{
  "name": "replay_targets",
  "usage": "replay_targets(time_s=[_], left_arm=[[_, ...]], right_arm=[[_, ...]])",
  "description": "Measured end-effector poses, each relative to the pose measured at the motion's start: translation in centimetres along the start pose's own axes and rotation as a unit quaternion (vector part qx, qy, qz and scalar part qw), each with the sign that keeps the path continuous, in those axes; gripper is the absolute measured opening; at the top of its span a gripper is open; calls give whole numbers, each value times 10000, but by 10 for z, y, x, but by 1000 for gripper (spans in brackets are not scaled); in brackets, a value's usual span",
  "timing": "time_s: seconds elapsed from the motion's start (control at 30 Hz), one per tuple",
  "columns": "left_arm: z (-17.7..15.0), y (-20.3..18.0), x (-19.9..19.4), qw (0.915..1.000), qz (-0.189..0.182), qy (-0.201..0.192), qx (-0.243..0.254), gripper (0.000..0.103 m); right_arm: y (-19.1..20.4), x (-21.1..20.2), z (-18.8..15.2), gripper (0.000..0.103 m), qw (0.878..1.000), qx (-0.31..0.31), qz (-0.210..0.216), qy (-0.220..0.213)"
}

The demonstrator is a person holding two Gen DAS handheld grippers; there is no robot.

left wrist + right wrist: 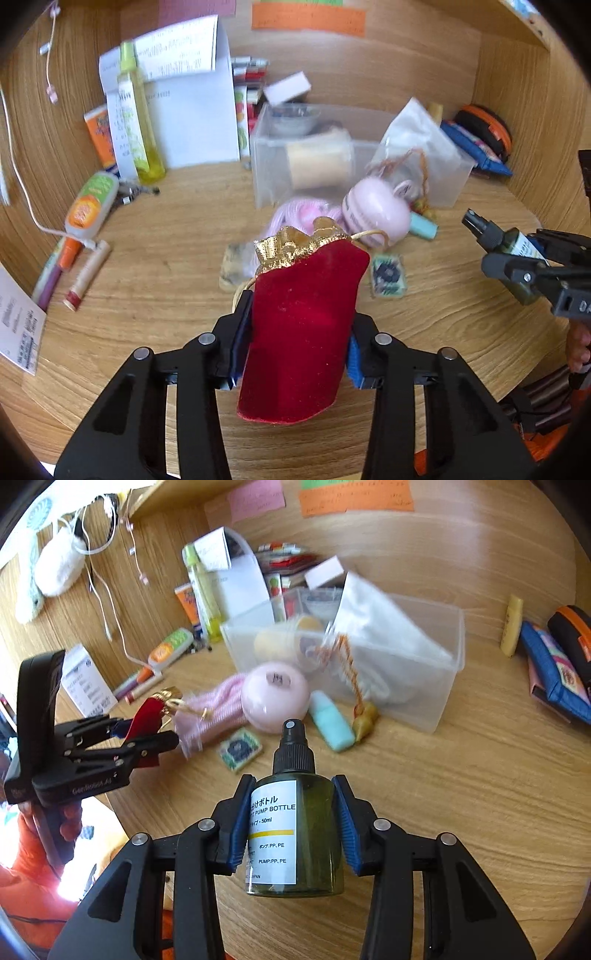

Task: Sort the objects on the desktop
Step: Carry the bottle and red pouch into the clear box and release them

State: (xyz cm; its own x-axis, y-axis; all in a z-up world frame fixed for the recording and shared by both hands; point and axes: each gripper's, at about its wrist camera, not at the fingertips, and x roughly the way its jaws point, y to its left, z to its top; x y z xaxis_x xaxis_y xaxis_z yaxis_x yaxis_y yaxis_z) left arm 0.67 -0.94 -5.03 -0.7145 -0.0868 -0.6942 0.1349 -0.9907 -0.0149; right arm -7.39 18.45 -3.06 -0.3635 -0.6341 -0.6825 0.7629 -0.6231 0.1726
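Observation:
My left gripper (297,332) is shut on a red velvet pouch (306,325) with a gold top and holds it above the wooden desk (166,258). My right gripper (291,819) is shut on a green pump bottle (295,834) with a black spray head, also above the desk. Each gripper shows in the other's view: the right one with the bottle (517,254), the left one with the pouch (147,712). A clear plastic bin (417,686) stands behind, with a white bag (376,627) and a pale roll (317,158) in it.
In front of the bin lie a pink round case (275,698), pink cord (218,709), a mint tube (330,720), and a small patterned square (240,751). Bottles, tubes and papers (192,110) crowd the left wall; blue and orange pouches (554,664) lie at the right.

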Motion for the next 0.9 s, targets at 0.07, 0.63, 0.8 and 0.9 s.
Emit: replay_targets(time_s=[0.07, 0.63, 0.8, 0.9], left_arm=[[5, 0, -5, 9999, -46, -98, 8, 42], [73, 20, -15, 9967, -246, -762, -164, 42], [104, 28, -6, 9955, -343, -852, -228, 42], [122, 32, 3, 9953, -369, -860, -258, 42]], right_arm=[[-2, -5, 5, 38, 9999, 30, -15, -123], [-42, -34, 67, 38, 9938, 274, -447, -978], [-57, -34, 91, 38, 9913, 340, -596, -1125], [-66, -28, 105, 38, 9904, 411, -676, -1136]])
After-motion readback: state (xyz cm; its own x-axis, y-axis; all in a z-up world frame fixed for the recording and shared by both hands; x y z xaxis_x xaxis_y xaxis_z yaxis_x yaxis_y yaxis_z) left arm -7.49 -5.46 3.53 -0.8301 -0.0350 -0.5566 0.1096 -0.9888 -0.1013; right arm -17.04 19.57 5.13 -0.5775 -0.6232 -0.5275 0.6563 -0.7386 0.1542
